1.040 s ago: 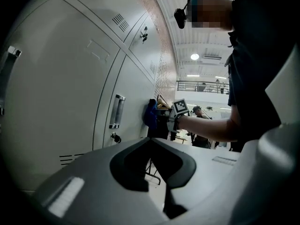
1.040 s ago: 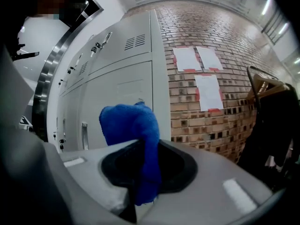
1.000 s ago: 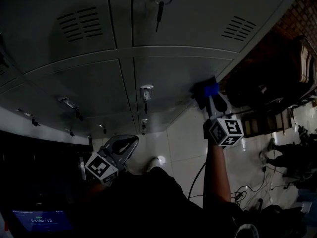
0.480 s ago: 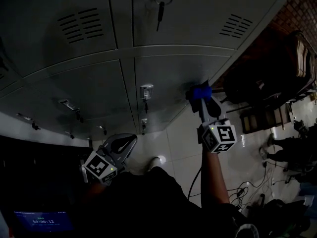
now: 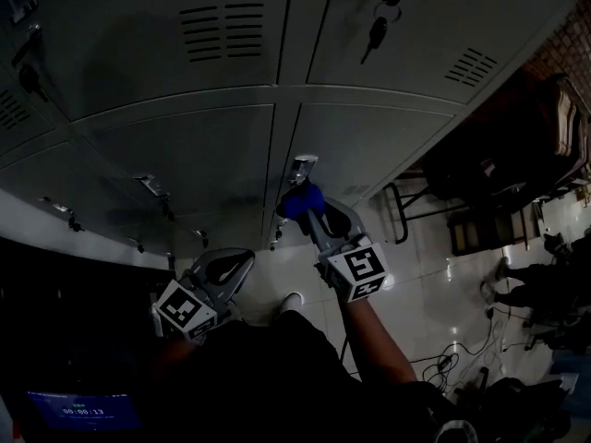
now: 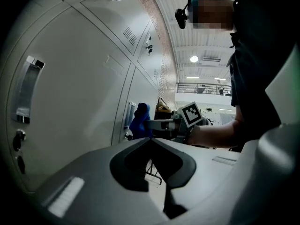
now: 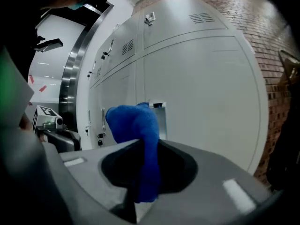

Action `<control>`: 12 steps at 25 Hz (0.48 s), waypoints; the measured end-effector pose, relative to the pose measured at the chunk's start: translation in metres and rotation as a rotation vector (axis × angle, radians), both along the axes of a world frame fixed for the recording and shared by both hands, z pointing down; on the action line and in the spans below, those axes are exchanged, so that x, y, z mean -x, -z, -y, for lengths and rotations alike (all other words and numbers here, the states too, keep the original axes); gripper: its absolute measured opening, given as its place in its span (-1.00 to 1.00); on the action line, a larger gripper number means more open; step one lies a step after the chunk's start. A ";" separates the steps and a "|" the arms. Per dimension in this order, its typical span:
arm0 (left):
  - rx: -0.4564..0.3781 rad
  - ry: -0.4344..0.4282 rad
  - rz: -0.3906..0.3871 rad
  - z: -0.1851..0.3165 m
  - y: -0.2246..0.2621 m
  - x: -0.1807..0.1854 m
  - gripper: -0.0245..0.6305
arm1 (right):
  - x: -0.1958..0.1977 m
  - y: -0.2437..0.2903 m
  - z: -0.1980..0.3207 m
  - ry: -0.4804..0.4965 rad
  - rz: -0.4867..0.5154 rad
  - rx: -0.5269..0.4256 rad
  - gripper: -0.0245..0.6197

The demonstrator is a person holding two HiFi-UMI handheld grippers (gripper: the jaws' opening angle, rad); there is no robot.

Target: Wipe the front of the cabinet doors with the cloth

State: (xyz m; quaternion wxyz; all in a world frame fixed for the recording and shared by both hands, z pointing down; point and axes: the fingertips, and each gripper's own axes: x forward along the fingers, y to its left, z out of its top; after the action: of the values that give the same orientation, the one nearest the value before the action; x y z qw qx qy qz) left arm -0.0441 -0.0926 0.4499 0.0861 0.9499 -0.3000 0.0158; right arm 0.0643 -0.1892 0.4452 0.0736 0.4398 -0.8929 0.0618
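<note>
Two grippers hung before the grey cabinet doors: the left gripper, low and clear of them, had its jaws pressed together on nothing. Right of it, the right gripper pinched the blue cloth, whose bunched length ran on along the jaws toward the doors, its tip seemingly touching by a metal handle. Every door stood closed, a key hanging in an upper lock.
</note>
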 end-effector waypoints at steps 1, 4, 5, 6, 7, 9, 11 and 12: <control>0.000 0.004 0.000 -0.001 -0.001 0.004 -0.92 | 0.011 -0.003 0.001 0.016 -0.004 0.004 -0.71; 0.009 0.018 0.006 -0.005 -0.005 0.014 -0.93 | 0.027 -0.012 0.010 0.028 -0.016 0.014 -0.71; 0.013 0.023 0.010 -0.006 -0.007 0.017 -0.92 | 0.028 -0.016 0.014 0.022 -0.021 0.019 -0.71; 0.012 0.028 0.009 -0.007 -0.007 0.020 -0.92 | 0.027 -0.018 0.019 0.013 -0.025 0.024 -0.71; 0.009 0.032 0.006 -0.007 -0.005 0.022 -0.93 | 0.025 -0.020 0.023 0.004 -0.027 0.028 -0.71; 0.009 0.042 0.002 -0.007 -0.003 0.024 -0.92 | 0.019 -0.022 0.029 -0.006 -0.024 0.034 -0.71; 0.017 0.049 0.005 -0.008 -0.002 0.026 -0.92 | 0.015 -0.022 0.032 -0.001 -0.014 0.040 -0.71; 0.017 0.053 0.006 -0.007 -0.002 0.026 -0.92 | 0.013 -0.022 0.033 0.002 -0.011 0.043 -0.71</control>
State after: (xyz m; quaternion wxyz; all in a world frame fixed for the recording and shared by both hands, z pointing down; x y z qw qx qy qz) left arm -0.0701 -0.0855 0.4521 0.0936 0.9408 -0.3251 0.0190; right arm 0.0516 -0.2220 0.4675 0.0878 0.4374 -0.8915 0.0785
